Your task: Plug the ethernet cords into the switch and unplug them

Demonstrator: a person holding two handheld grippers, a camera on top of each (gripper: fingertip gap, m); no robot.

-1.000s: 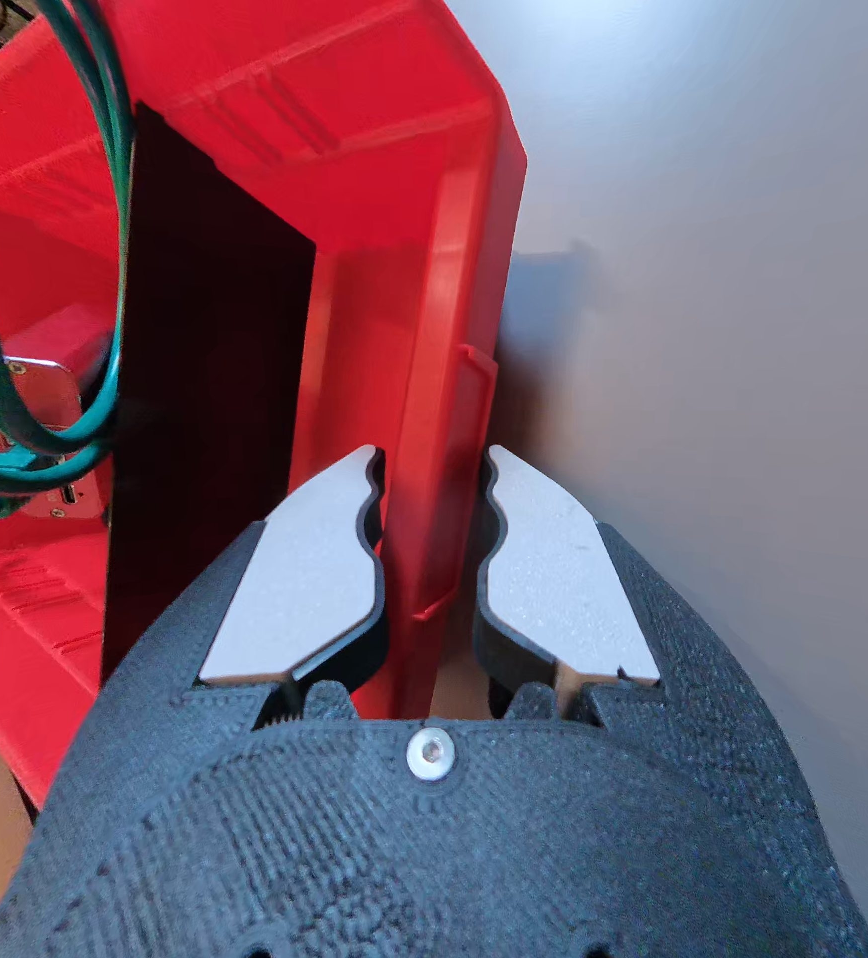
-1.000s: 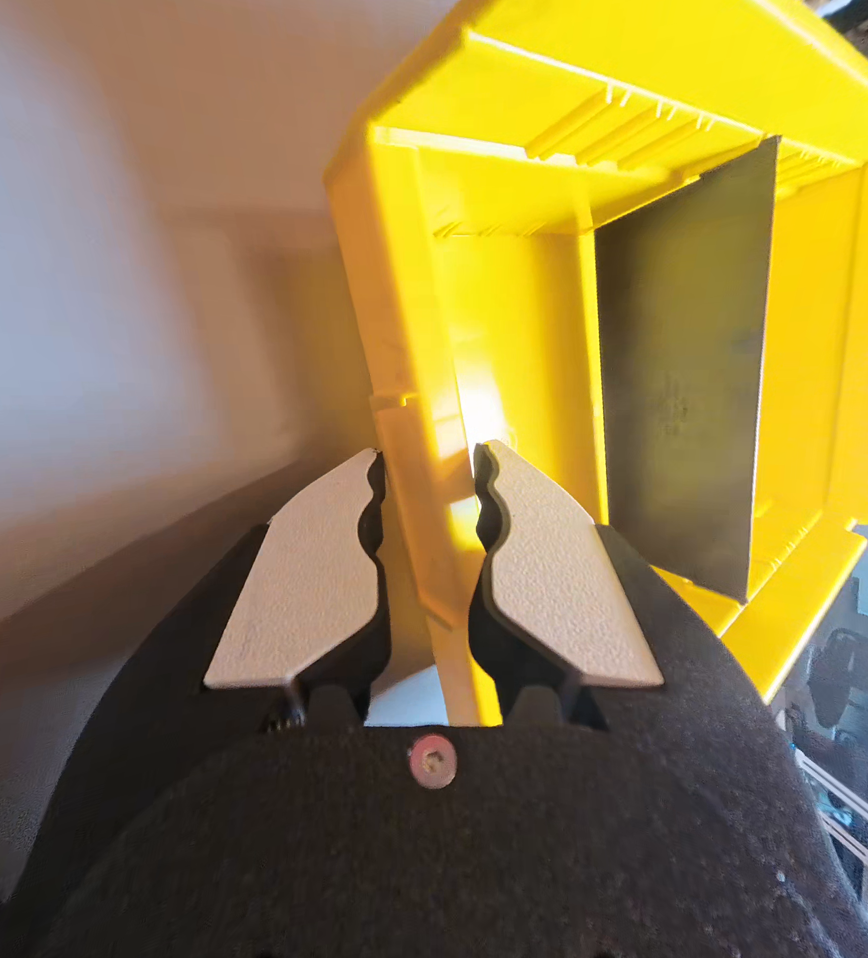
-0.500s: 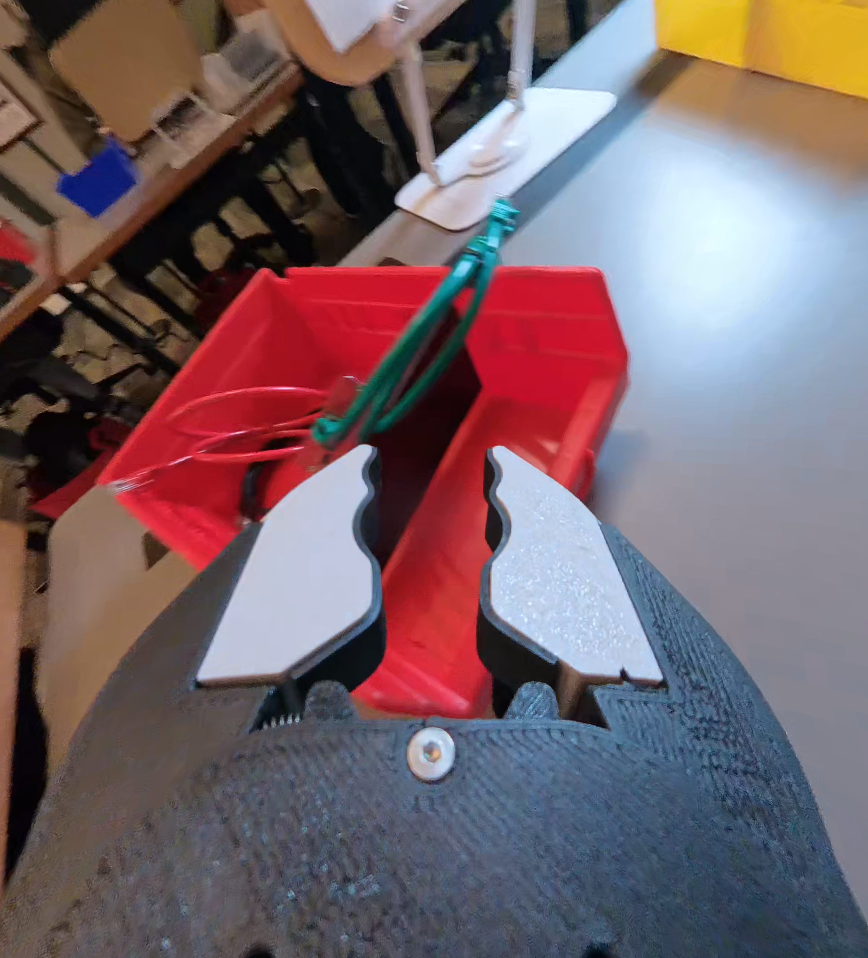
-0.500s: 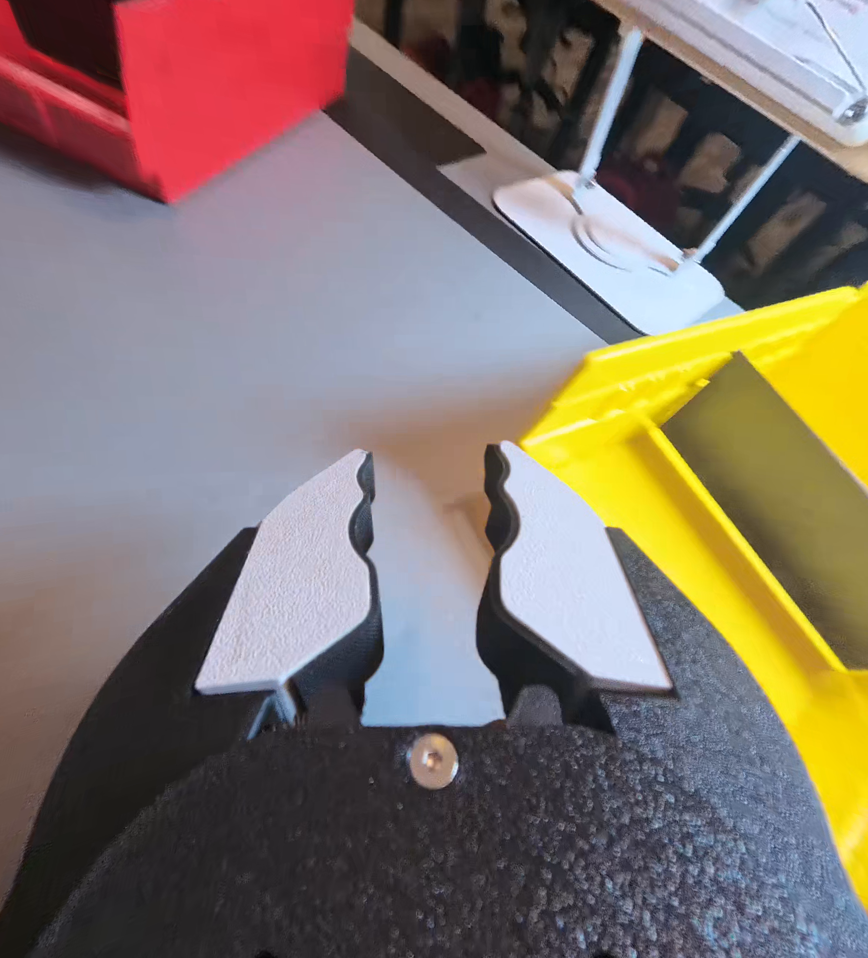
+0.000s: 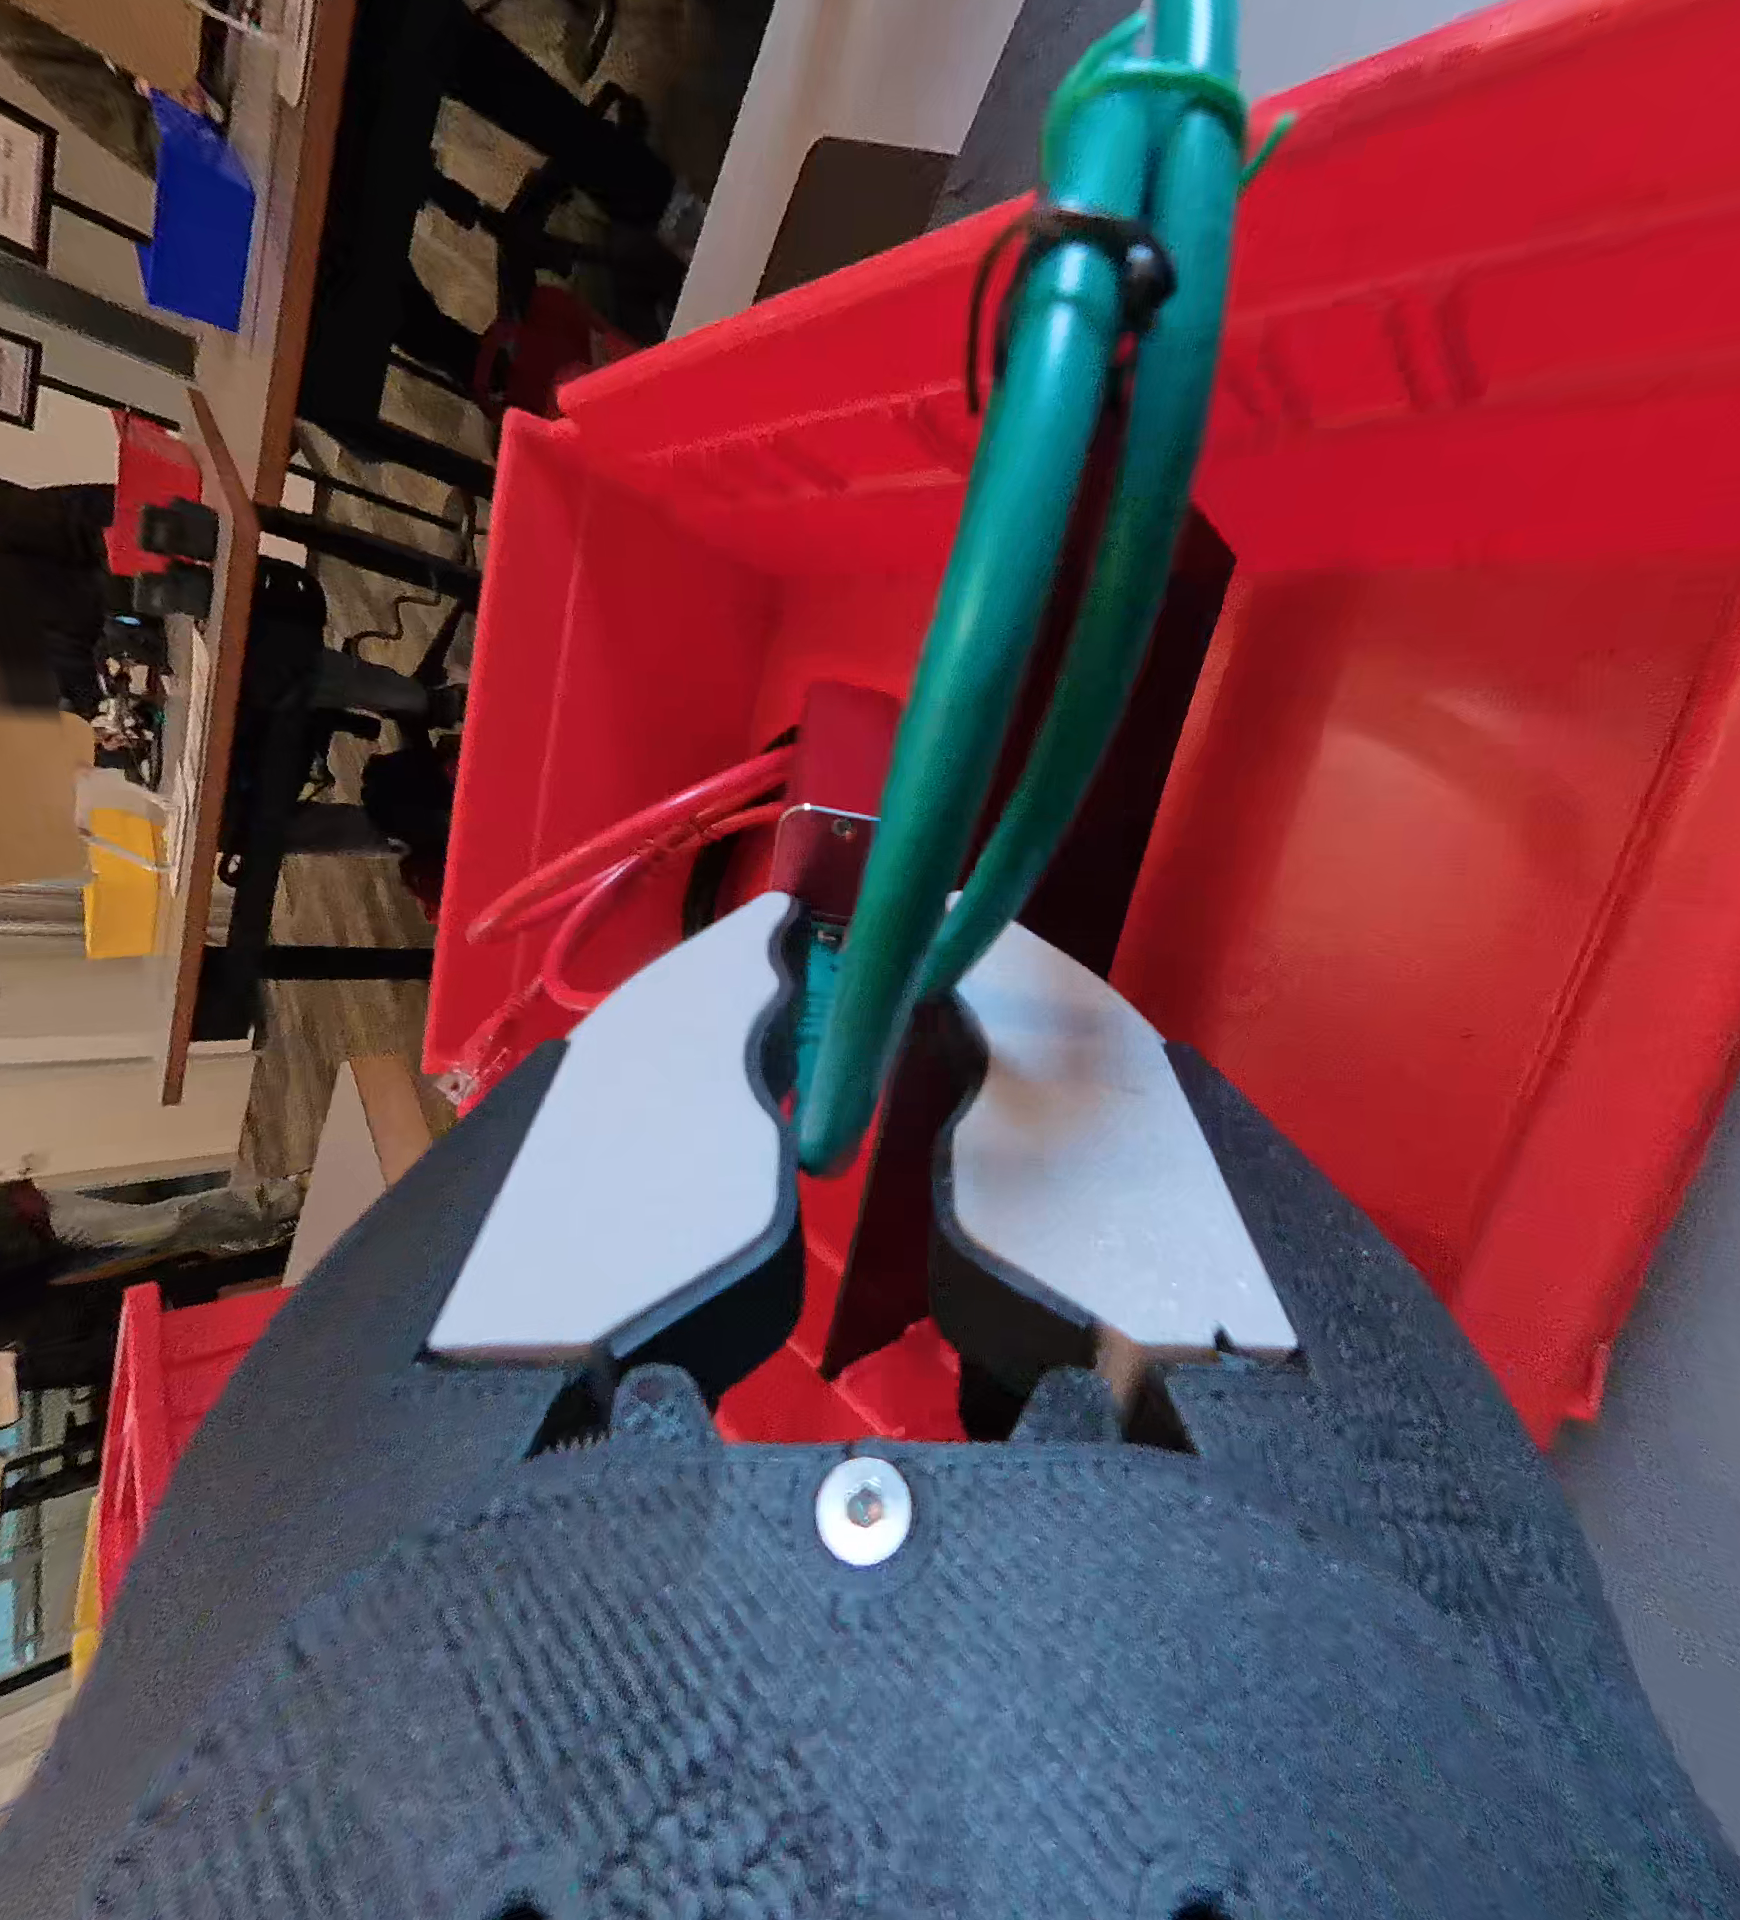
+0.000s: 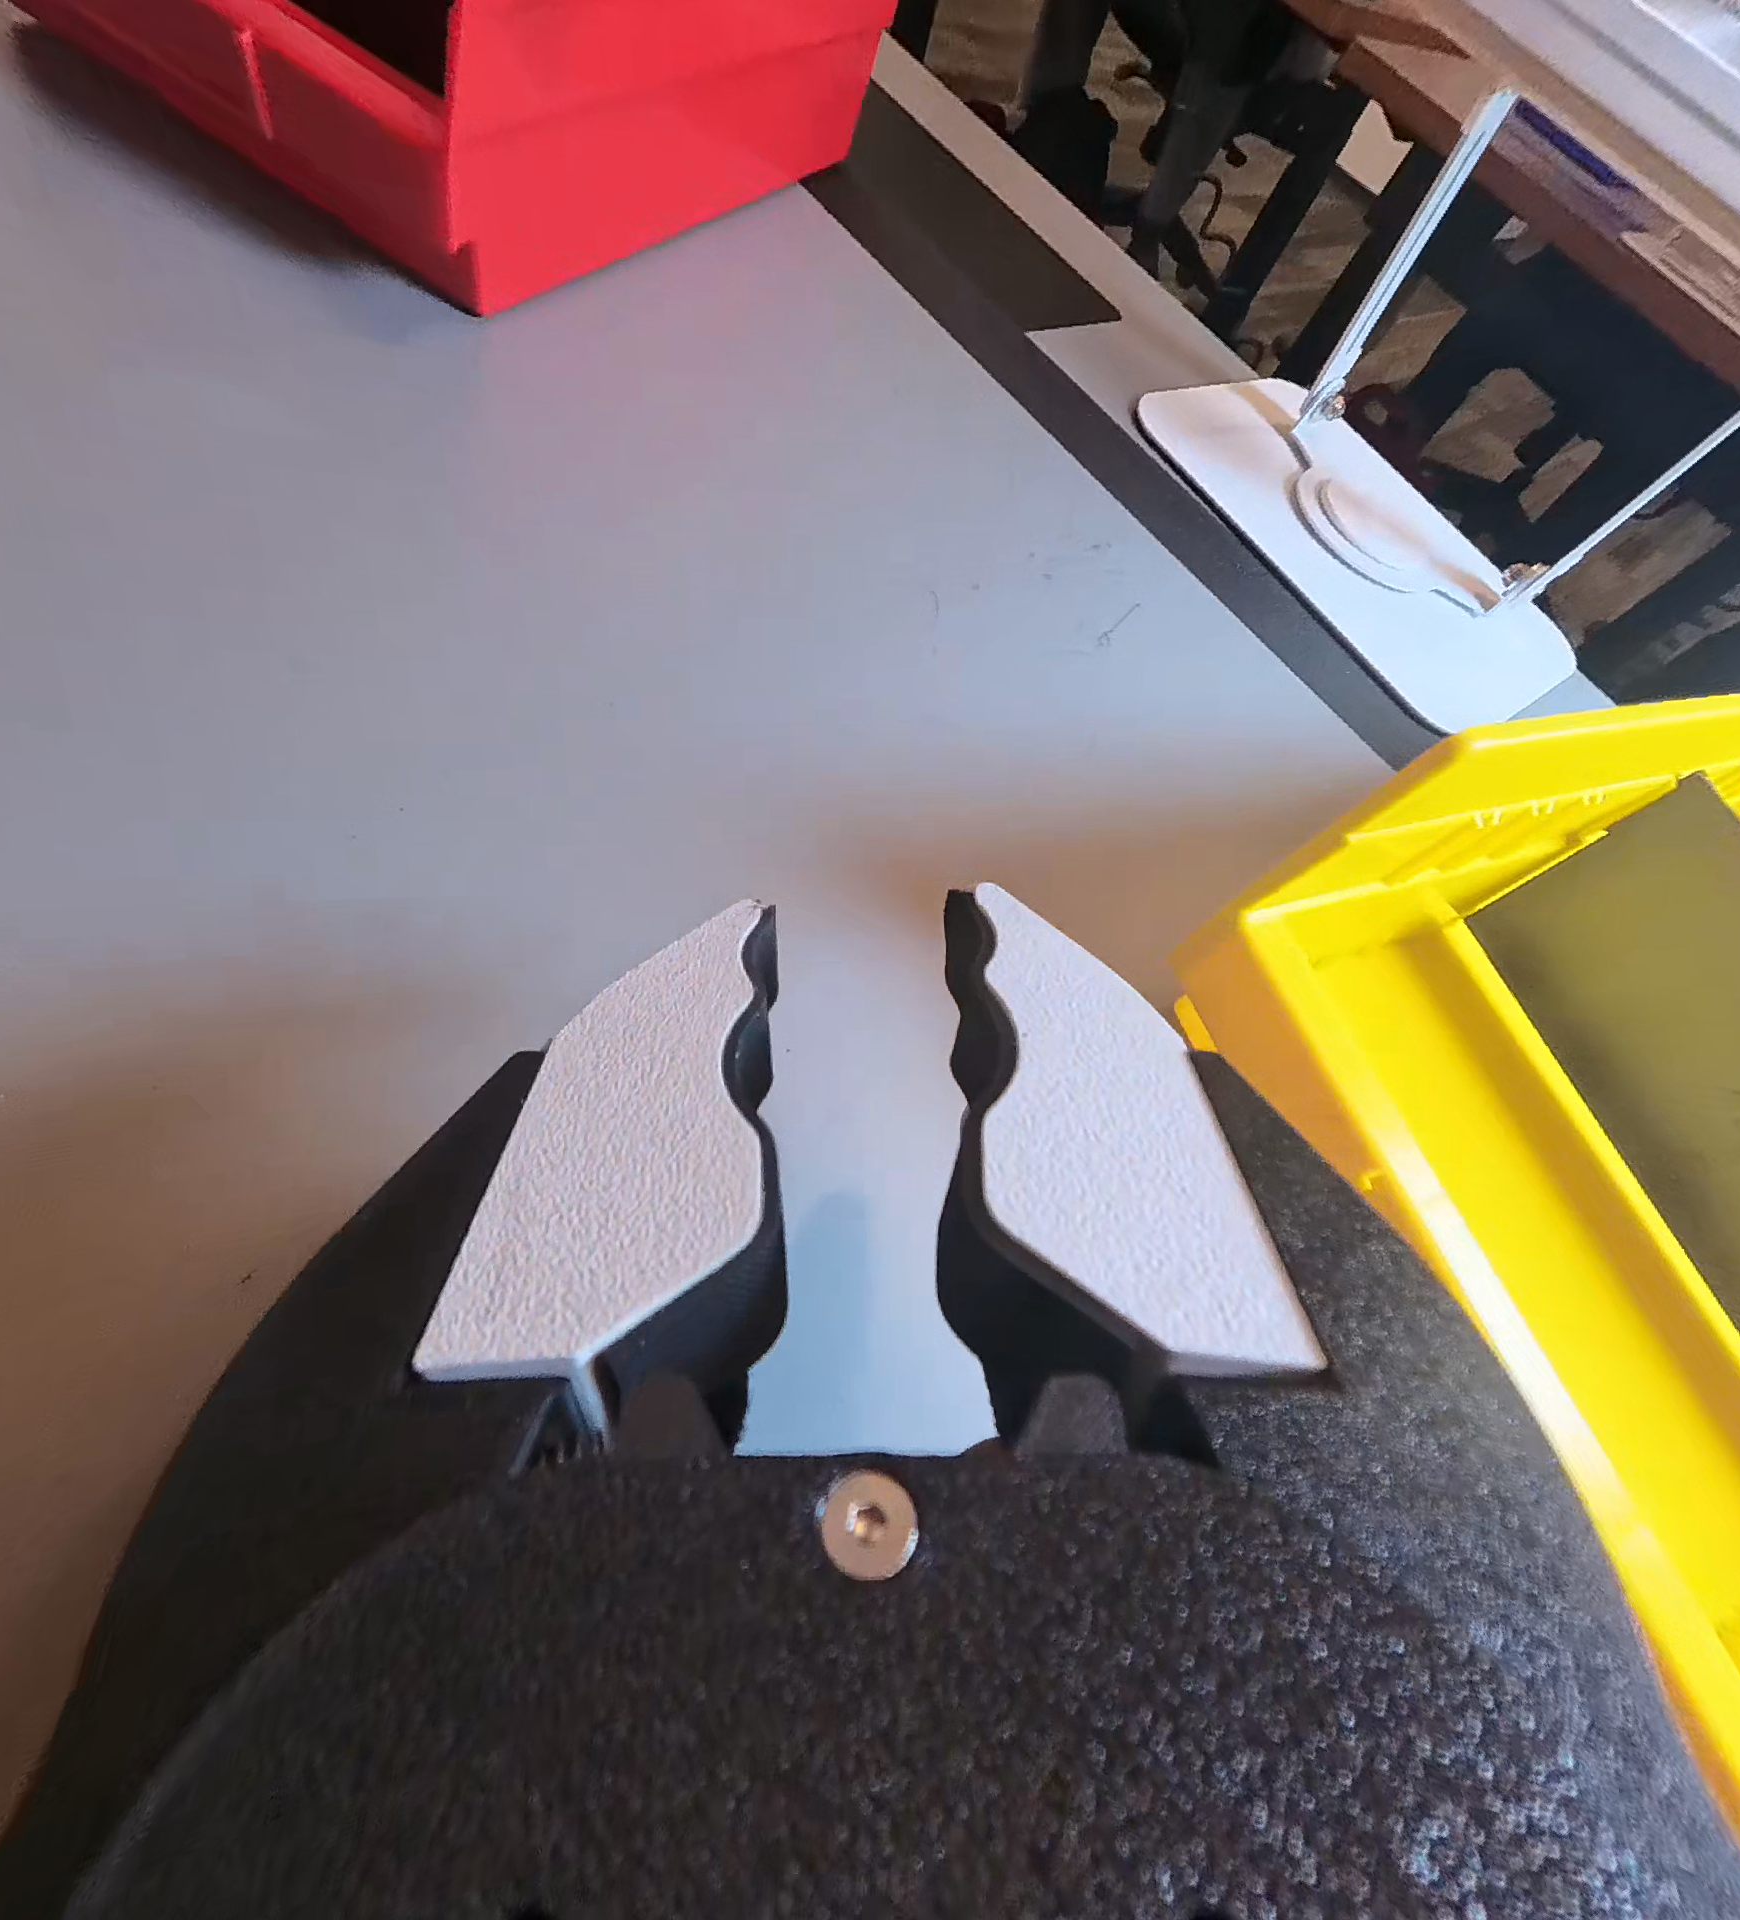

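Observation:
In the left wrist view, a bundle of green ethernet cord [image 5: 1011, 623], bound with zip ties, hangs down into a red bin [image 5: 1468, 831]. Its lower loop sits between the fingers of my left gripper [image 5: 871, 914], which is open; I cannot tell if it touches them. Behind the loop lies a small red box with a metal end plate [image 5: 835, 769], apparently the switch. A thin red cord [image 5: 617, 873] coils beside it. My right gripper [image 6: 861, 902] is open and empty above the grey table [image 6: 430, 675].
A dark divider [image 5: 887, 1226] stands in the red bin, just below my left fingers. A yellow bin [image 6: 1365, 1039] with a grey divider [image 6: 1676, 1039] lies right of my right gripper. The red bin [image 6: 637, 125] sits far left. A white stand base [image 6: 1365, 540] marks the table's far edge. Across from one pair of fingers to the other is roughly 40 centimetres. My left tips are about 45 centimetres from the white stand base [image 6: 1365, 540], my right tips only 35 centimetres.
One second ago each gripper had its fingers either side of a bin's wall. Both have let go; the left has swung over the red bin to the green cord, the right has drawn back.

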